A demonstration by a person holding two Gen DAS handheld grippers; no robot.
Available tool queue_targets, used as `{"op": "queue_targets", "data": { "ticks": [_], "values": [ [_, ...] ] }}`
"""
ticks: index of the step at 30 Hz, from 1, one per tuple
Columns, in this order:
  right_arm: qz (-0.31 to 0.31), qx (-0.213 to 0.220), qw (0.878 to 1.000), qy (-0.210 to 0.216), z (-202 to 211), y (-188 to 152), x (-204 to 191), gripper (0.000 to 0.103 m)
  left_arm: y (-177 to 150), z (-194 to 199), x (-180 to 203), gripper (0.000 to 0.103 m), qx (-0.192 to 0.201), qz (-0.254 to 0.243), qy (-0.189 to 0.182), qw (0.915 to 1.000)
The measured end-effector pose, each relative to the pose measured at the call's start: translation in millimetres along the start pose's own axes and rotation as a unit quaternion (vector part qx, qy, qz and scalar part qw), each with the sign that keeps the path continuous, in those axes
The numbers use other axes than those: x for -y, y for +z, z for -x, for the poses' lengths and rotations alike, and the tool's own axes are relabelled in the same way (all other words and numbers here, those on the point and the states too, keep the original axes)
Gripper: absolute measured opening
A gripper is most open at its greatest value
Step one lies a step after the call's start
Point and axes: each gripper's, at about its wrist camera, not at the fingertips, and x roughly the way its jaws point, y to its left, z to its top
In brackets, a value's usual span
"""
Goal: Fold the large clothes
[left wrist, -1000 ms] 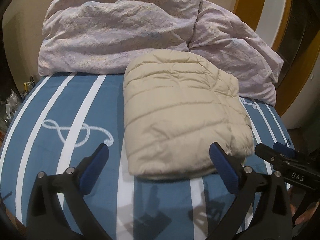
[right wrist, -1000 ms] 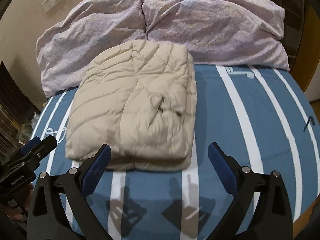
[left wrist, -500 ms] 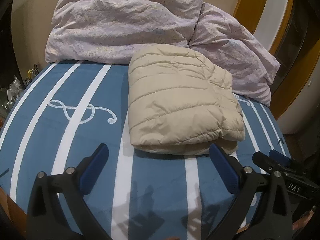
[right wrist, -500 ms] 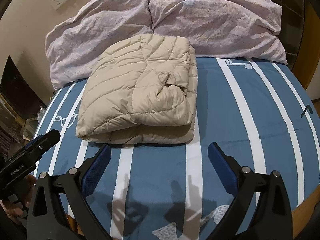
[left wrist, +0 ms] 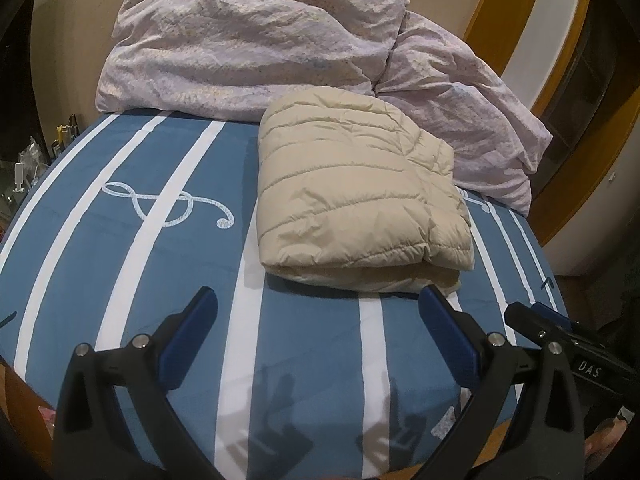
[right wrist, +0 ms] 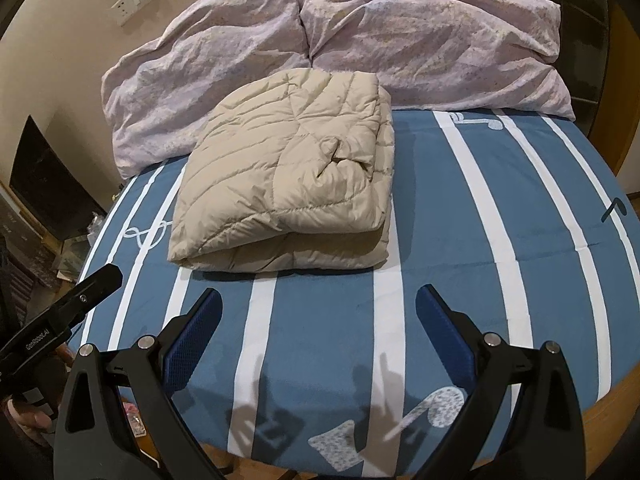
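A beige quilted puffer jacket [left wrist: 356, 196] [right wrist: 288, 184] lies folded into a thick rectangle on the blue bed with white stripes [left wrist: 160, 280] [right wrist: 480, 220]. My left gripper [left wrist: 318, 312] is open and empty, held back over the near edge of the bed, clear of the jacket. Just as far back, my right gripper [right wrist: 318, 312] is open with nothing between its fingers. Each gripper shows at the side of the other's view: the right one [left wrist: 560, 340], the left one [right wrist: 72, 308].
Two lilac pillows [left wrist: 248, 40] [right wrist: 420, 36] lean against the wall behind the jacket. The bed's wooden edge [right wrist: 616, 392] runs below the sheet. A cluttered side table [left wrist: 24, 160] stands left, a wooden door frame [left wrist: 512, 12] right.
Both grippers have pulled back from the folded jacket toward the near edge of the bed, so the jacket looks smaller and farther away. The jacket itself has not moved.
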Motion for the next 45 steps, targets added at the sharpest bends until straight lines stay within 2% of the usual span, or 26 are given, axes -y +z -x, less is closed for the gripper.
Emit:
{"op": "queue_targets", "data": {
  "ticks": [13,45],
  "values": [
    [-0.003,0.007,1.000,0.016,24.3,-11.8,-7.8,0.099,-11.6,29.4,8.2,0.101,0.008,-0.012,-0.015,0.9998],
    [-0.003,0.010,1.000,0.017,31.7,-15.7,-10.9,0.099,-15.8,34.7,13.5,0.101,0.009,-0.017,-0.017,0.9997]
  ]
}}
